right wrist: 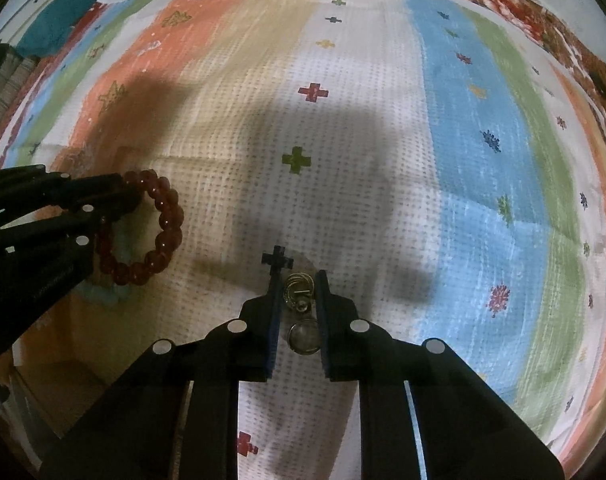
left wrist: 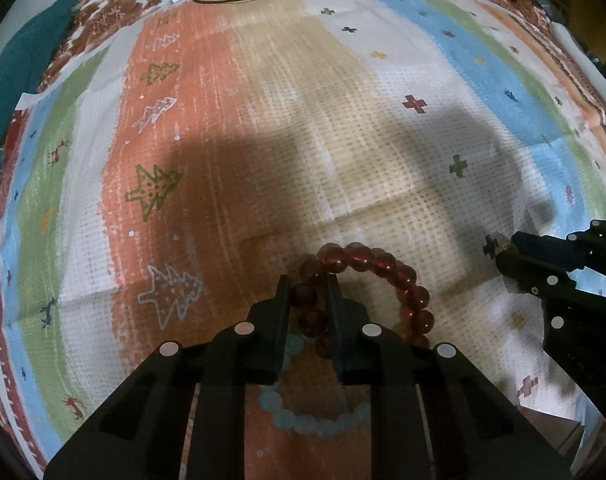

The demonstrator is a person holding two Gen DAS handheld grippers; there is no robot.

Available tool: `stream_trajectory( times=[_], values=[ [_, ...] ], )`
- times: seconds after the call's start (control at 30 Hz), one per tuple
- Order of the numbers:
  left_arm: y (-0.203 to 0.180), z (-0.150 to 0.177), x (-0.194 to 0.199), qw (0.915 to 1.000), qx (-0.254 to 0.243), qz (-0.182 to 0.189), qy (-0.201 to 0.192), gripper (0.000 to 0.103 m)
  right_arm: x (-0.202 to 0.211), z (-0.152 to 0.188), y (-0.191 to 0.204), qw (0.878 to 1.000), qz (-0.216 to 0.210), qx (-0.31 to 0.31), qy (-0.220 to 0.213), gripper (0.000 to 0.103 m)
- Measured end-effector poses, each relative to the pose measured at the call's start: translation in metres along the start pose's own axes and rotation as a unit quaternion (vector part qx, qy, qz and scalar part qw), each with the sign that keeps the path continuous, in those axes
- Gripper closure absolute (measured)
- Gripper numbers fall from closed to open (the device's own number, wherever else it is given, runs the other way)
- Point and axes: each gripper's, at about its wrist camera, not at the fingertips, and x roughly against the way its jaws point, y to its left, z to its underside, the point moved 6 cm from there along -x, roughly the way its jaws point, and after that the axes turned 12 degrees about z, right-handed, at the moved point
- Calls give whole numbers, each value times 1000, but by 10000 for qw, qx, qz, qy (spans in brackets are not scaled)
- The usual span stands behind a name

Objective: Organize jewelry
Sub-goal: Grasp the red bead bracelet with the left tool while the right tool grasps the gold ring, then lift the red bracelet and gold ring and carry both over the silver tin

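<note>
Red glass-like beads of a bracelet [left wrist: 367, 280] sat pinched between the narrowed jaws of the left gripper [left wrist: 309, 280], above a pale blue bracelet [left wrist: 311, 420] on the striped cloth [left wrist: 263, 120]. A firm hold on one bead seemed best. Rightward, the right gripper [right wrist: 297, 280] reached forward low, jaws closed around small metal rings [right wrist: 299, 292].

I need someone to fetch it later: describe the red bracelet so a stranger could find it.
On the striped cloth, look at its orange band, where the left tongs close on a ring of glossy dark red beads, the red bracelet. The pale blue bracelet beside it is milky, not red.
</note>
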Motion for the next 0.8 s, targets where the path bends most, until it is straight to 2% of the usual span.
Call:
stream_trajectory(
  times=[0.43, 0.8],
  values=[
    [-9, 8, 53, 9979, 301, -67, -578, 90, 38, 3, -9, 9986, 0, -235, -465, 87],
    [-27, 8, 86, 9958, 403, 19, -816, 90, 64, 2, -11, 9968, -102, -326, -728, 86]
  ],
)
